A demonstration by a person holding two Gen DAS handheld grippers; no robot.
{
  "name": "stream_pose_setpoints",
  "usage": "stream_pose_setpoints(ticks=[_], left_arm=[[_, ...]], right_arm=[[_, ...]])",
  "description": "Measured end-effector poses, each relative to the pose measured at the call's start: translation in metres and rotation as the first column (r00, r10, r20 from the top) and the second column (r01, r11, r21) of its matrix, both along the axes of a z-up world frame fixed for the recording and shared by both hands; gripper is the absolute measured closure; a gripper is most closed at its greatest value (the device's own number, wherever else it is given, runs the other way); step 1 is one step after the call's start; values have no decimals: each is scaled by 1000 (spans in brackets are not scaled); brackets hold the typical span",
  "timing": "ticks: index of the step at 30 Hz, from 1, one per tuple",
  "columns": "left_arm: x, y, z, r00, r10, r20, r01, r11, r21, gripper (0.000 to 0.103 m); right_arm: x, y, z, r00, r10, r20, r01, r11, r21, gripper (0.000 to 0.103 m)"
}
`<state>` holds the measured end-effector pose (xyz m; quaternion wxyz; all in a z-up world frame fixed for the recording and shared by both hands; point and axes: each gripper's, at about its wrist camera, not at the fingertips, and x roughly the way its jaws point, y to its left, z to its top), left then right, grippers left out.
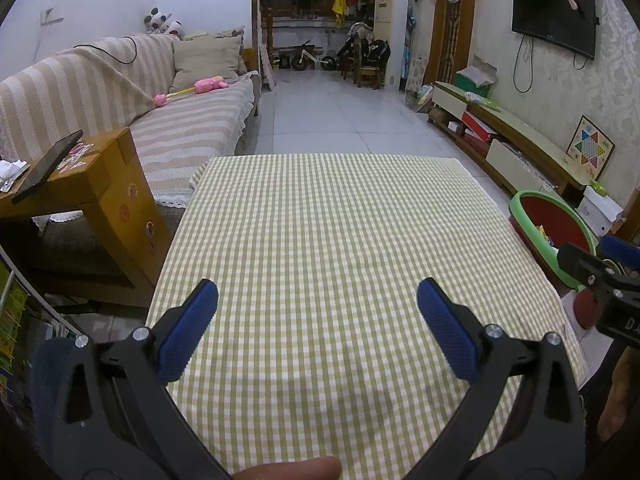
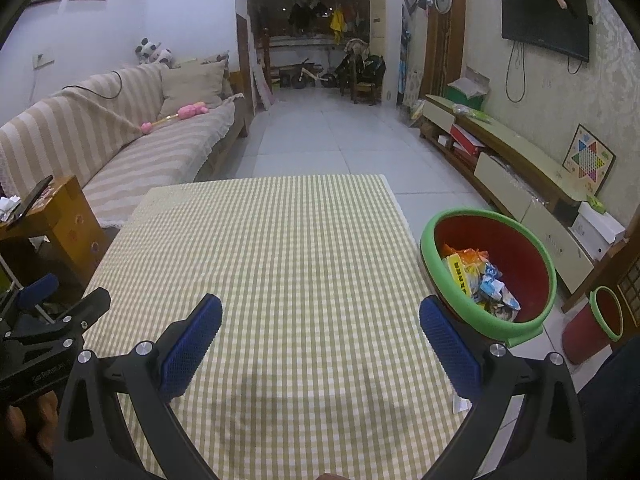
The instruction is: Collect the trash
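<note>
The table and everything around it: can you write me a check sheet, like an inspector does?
Surface: table with checked cloth; no trash seen on it in either view.
Job's things: red bin with a green rim beside the table's right edge, holding colourful wrappers.
Clutter: a second small red bin on the floor further right; phone leaning on the wooden side table.
Grippers: left gripper and right gripper both over the cloth, jaws wide apart, holding nothing.
Cables: cords hang below the wall TV; a dark cable lies over the sofa back.
Surroundings: pink toy on the sofa, TV bench along the right wall.
</note>
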<state>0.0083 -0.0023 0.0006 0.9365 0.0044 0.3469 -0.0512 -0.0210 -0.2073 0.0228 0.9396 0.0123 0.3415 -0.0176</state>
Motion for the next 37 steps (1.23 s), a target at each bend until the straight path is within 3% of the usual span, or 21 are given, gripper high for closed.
stream_pose_setpoints(ticks=[37], left_arm=[[-4, 4, 8, 999, 18, 30, -17, 1000, -24, 5]], right_arm=[[2, 1, -5, 1000, 10, -10, -10, 1000, -7, 7]])
